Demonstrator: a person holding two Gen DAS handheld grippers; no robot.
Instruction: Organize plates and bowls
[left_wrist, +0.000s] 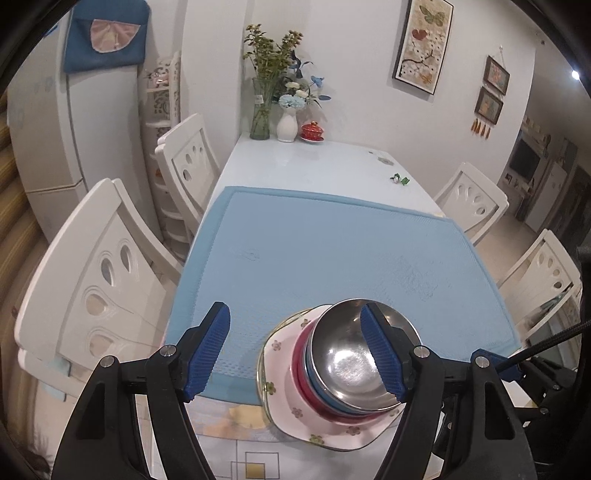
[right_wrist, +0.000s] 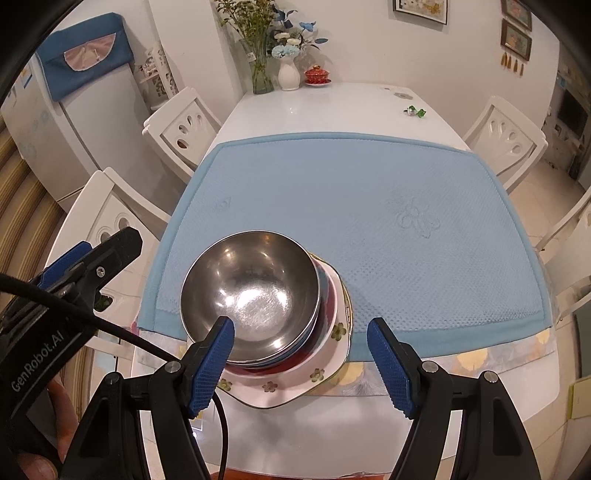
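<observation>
Bowls and plate sit stacked at the counter's near edge: steel bowl (right_wrist: 251, 295) nested in a blue bowl (left_wrist: 314, 384) and a red one (left_wrist: 299, 369), on the floral plate (right_wrist: 325, 369). My left tongs (left_wrist: 295, 354) gape empty just left of it; my right tongs (right_wrist: 303, 365), equally open and empty, stand just right.

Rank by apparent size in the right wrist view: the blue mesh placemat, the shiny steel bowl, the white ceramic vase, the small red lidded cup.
1. Blue mesh placemat
2. Shiny steel bowl, though nearness inflates it
3. White ceramic vase
4. Small red lidded cup, far off like the vase
</observation>
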